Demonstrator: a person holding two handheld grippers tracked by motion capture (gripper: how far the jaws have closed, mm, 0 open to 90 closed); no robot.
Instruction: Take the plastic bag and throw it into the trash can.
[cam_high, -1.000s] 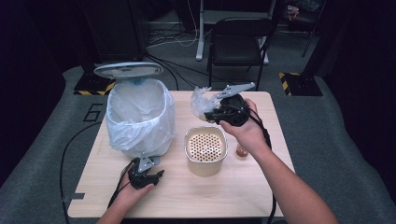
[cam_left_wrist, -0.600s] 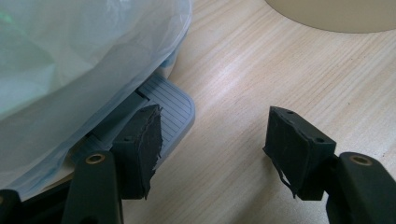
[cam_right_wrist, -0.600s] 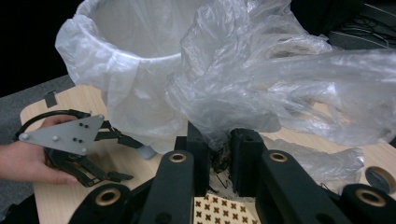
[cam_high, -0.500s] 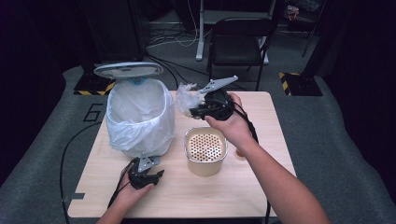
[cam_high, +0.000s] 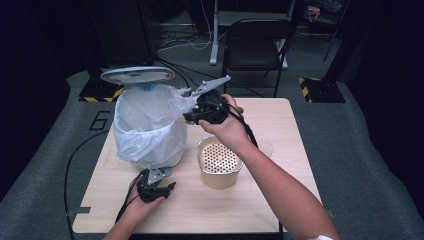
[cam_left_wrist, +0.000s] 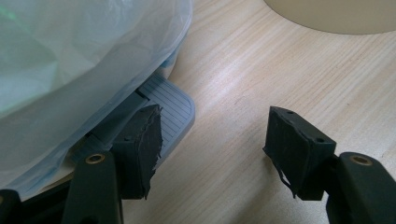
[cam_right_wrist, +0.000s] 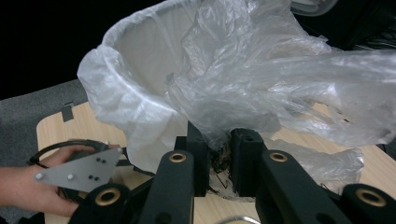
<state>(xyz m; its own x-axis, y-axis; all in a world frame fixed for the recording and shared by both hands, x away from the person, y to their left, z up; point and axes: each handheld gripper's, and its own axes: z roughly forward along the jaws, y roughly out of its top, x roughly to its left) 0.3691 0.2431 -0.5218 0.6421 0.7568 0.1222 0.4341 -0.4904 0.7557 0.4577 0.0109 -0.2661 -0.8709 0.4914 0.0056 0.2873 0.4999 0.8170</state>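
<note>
A crumpled clear plastic bag (cam_right_wrist: 280, 88) is hanging at the rim of the lined trash bin (cam_high: 150, 130), pinched between the closed jaws of the right gripper (cam_right_wrist: 219, 158), which is holding it at the bin's opening. The bin is standing at the left of the wooden table (cam_high: 280, 120) with its lid (cam_high: 137, 75) raised. At the bin's foot, the left gripper (cam_left_wrist: 212, 140) is resting with its jaws apart, one jaw lying on the bin's pedal (cam_left_wrist: 175, 109) and gripping nothing. A beige perforated container (cam_high: 219, 161) is sitting just right of the bin.
</note>
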